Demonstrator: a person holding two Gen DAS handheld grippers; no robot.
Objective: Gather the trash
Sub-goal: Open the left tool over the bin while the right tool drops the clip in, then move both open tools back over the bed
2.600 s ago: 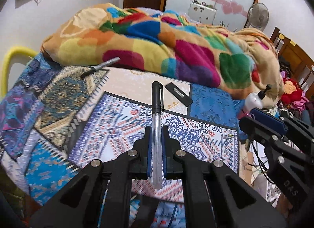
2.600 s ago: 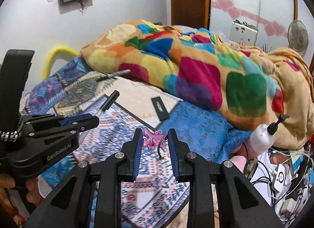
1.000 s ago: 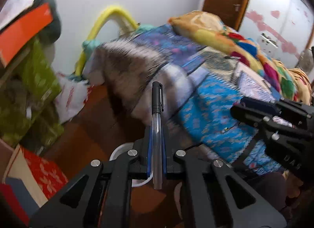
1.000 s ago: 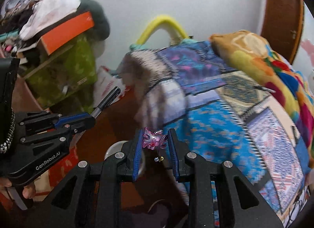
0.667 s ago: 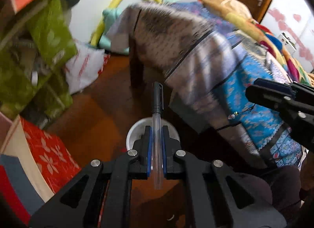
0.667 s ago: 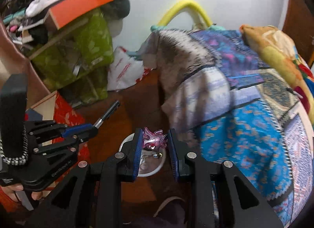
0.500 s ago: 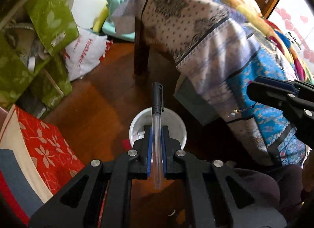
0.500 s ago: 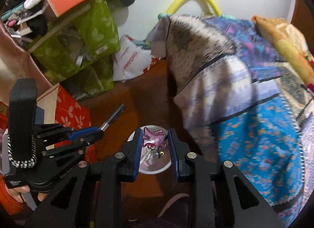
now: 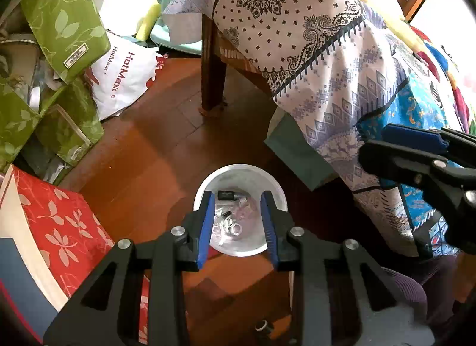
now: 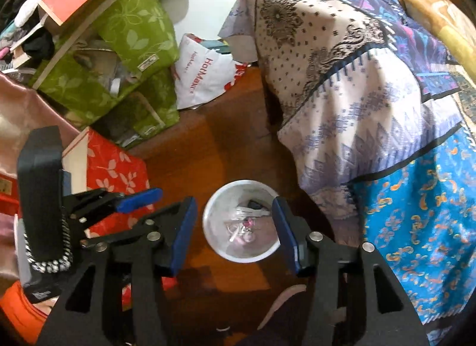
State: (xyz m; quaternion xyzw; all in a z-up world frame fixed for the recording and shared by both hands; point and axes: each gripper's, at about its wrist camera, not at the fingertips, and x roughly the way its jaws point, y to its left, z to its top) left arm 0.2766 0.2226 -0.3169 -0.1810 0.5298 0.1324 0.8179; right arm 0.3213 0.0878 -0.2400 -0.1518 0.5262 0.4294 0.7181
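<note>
white plastic, the small round bin (image 9: 278,194) stands on the dark wooden floor (image 9: 142,149) just off the corner of the bed. inside it lies a heap of small trash (image 9: 229,221): a black rectangular piece, pale wire-like loops, and in the right wrist view a pink bit (image 10: 248,222) near the middle, though the rest is too small and glary to name for sure.

left hand-held gripper (image 9: 236,221) points steeply down over the bin, its blue-padded jaws apart with nothing between them; they have just been opening. right hand-held gripper (image 10: 235,232) hangs over the same bin, its jaws spread to either side of the rim and empty too, also just opened. each gripper shows at the edge of the other's view, the right one (image 9: 416,155) beside the bedcover, the left one (image 10: 119,203) over a red box.

patterned bedcover (image 9: 327,63) in white, purple and blue drapes over the bed corner and hangs close to the bin, with a dark wooden bed leg (image 9: 212,78) showing under it. red leaf-print box (image 9: 59,227) sits on the floor to the bin's left. green leaf-print bags (image 9: 59,18) are piled further left, and a white plastic shopping bag (image 9: 125,78) lies against them near the wall.
</note>
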